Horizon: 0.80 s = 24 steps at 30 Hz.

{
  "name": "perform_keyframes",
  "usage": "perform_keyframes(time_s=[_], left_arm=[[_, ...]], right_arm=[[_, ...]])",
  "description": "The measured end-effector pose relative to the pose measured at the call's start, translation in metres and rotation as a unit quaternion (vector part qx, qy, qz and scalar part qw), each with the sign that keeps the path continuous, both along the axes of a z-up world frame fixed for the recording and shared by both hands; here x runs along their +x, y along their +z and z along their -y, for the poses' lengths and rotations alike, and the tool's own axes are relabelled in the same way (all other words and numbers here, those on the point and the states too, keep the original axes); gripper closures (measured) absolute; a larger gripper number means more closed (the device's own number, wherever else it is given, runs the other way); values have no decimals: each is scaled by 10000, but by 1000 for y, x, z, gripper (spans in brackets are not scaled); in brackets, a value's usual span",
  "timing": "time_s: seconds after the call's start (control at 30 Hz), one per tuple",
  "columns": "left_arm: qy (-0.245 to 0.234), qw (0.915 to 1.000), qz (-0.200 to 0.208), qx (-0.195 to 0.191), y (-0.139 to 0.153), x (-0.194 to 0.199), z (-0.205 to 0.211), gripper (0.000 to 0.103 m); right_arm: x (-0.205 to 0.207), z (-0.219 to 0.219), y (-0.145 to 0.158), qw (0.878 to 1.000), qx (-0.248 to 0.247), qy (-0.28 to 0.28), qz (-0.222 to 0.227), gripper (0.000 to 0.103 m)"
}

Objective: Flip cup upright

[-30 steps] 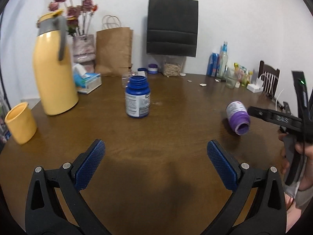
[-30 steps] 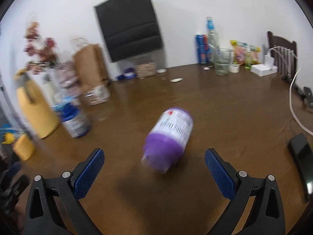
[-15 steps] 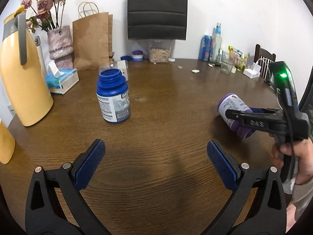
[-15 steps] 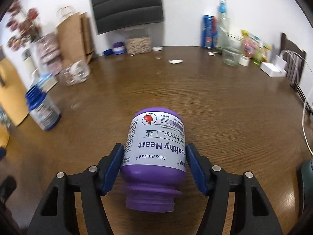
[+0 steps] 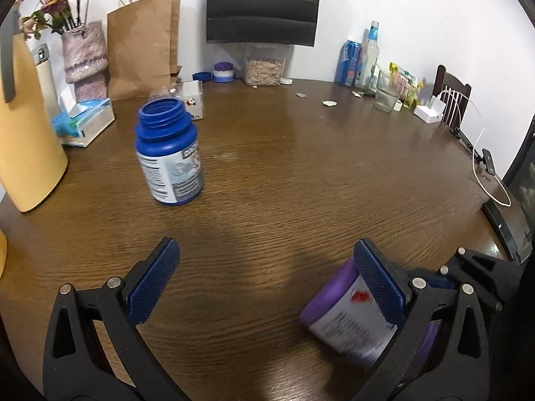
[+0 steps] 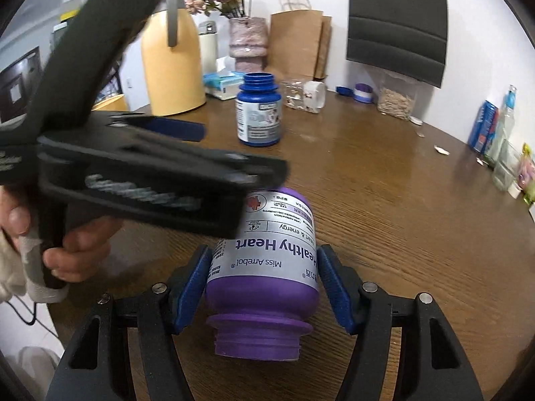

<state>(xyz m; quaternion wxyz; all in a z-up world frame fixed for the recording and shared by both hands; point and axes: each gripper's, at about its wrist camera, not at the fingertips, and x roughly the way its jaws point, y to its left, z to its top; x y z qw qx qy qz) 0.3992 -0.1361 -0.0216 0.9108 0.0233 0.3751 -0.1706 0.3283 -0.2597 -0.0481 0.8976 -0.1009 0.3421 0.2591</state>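
Grip is made but the flip is not: the right gripper clamps the purple bottle by its sides, the bottle on its side low over the table with its open neck toward the camera. The left gripper hangs spread and empty just beside it. Farther back, the blue bottle stands upright already.

Purple open-mouthed bottle with white label lies tilted on the table, mouth toward camera

Black tongs with blue textured pads, silver screws, cream sleeve
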Motion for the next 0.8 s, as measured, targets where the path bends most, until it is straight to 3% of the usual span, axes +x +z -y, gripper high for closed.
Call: perform_keyframes(time_s=[0.1,0.23,0.4,0.57,0.8], left_arm=[[-90,9996,27,276,-3,1,11,1],[-150,9993,25,351,-5,3,14,1],[-38,9977,196,640,-1,3,13,1],[-7,9980,224,591,1,-1,9,1],[42,9944,419,973,4,-4,14,1]], right_arm=[[0,-3,1,9998,-62,162,26,33],[3,-4,0,9999,-51,144,-33,33],[4,10,0,9998,-60,-171,-80,22],[2,14,1,9998,-79,-174,-101,22],[0,20,3,9994,-206,-199,-189,22]])
